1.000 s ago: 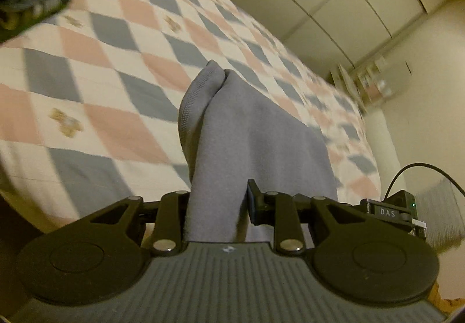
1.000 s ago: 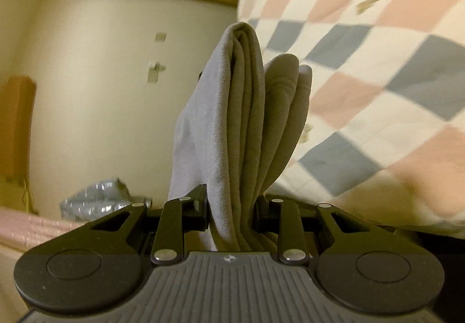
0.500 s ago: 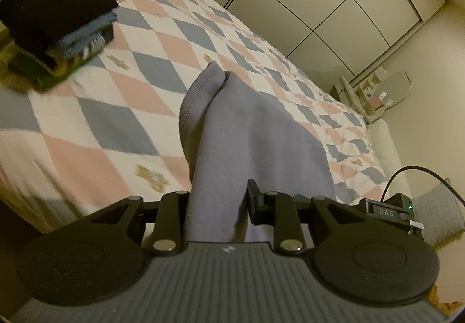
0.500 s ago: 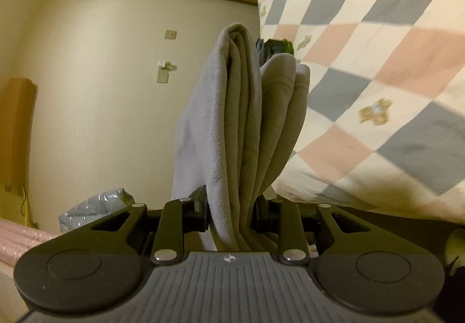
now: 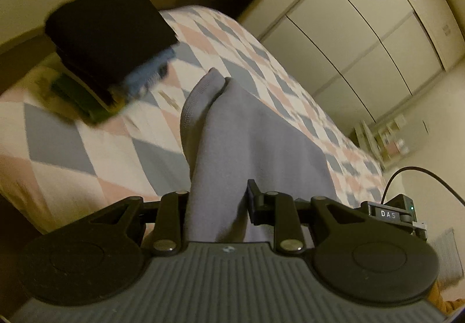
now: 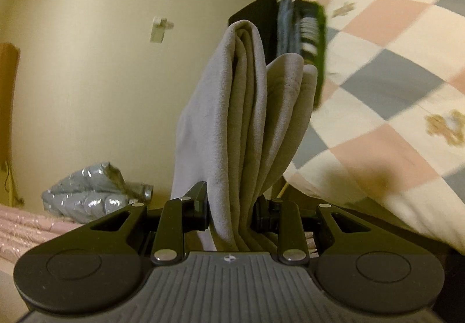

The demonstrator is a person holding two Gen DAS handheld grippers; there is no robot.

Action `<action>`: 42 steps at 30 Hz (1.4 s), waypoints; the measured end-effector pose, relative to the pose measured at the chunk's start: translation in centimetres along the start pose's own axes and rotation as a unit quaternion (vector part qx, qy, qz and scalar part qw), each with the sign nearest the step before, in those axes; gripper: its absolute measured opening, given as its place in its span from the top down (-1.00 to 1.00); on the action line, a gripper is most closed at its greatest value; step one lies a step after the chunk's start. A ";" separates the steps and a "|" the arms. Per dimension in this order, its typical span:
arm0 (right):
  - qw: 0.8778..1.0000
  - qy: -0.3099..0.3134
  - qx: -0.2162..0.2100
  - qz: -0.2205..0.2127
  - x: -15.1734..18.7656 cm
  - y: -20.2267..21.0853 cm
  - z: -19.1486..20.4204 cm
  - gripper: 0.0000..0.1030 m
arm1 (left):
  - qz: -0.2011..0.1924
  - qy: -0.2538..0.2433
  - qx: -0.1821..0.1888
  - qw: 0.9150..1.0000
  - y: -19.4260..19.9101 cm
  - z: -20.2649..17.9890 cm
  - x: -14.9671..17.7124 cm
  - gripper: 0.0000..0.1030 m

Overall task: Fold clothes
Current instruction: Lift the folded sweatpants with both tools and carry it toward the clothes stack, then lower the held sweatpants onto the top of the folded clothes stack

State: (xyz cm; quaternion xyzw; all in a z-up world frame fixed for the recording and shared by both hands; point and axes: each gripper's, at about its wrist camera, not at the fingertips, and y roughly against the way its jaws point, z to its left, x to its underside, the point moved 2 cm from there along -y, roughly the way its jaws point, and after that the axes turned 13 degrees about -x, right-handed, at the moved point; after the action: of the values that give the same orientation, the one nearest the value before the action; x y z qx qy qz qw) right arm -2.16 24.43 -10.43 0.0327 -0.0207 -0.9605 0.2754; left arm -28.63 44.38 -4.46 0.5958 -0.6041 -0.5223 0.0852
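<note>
Grey fleece fills both pairs of tongs. Left tongs (image 5: 218, 204): clamped on a folded edge of the garment (image 5: 250, 154); cloth rises between the fingers (image 5: 170, 224) and spreads forward as one broad panel with a ribbed hem at its far tip. Right tongs (image 6: 229, 206): likewise clamped on the garment (image 6: 232, 119), here seen edge-on as several stacked folds, a taller bundle on the left and a shorter, rounded one on the right. The garment hangs between the two tongs, held above the bed and not resting flat on it.

Bed (image 5: 96, 148): covered by a quilt in pink, blue-grey and cream diamonds with small gold motifs; it lies beneath and beyond the cloth in the left view, and fills the right side of the right view (image 6: 392, 67).

Stack (image 5: 107, 41): folded clothes on the bed beyond the garment tip, black piece on top, blue and green layers below; blurred. The same stack (image 6: 302, 32) shows edge-on behind the folds in the right view.

Wardrobe (image 5: 363, 32): pale panelled doors along the far wall. A shelf unit past the bed is too blurred to read. Cable (image 5: 421, 175) runs to a small box marked DAS (image 5: 389, 214) at the right of the left tongs.

Right view, lower left: crinkled silver-grey bag (image 6: 93, 195) against a cream wall (image 6: 101, 76).
</note>
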 end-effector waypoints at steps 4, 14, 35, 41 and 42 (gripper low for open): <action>1.000 0.011 -0.003 0.027 -2.7 -3.3 1.0 0.46 | -0.019 0.017 -0.009 1.000 -0.5 1.5 -2.8 0.57; 0.999 0.021 -0.020 -0.016 -9.7 -12.6 1.3 0.46 | -0.034 -0.016 0.003 0.999 -4.2 5.8 -14.0 0.57; 0.982 0.000 0.019 -0.189 -22.3 -28.5 1.6 0.45 | 0.025 -0.165 0.081 0.983 -15.9 12.6 -38.8 0.57; 0.979 -0.033 0.054 -0.194 -23.2 -28.8 -2.1 0.45 | 0.071 -0.160 0.070 0.982 -20.1 14.4 -37.6 0.57; 0.978 -0.038 0.060 -0.196 -23.5 -28.7 -2.7 0.44 | 0.073 -0.162 0.066 0.982 -20.6 14.6 -37.4 0.57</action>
State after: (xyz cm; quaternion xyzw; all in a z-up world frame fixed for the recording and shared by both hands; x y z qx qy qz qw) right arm 2.75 61.12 -13.56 0.0158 -0.0816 -0.9935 0.0784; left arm -15.92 87.60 -6.50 0.4621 -0.6851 -0.5629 -0.0152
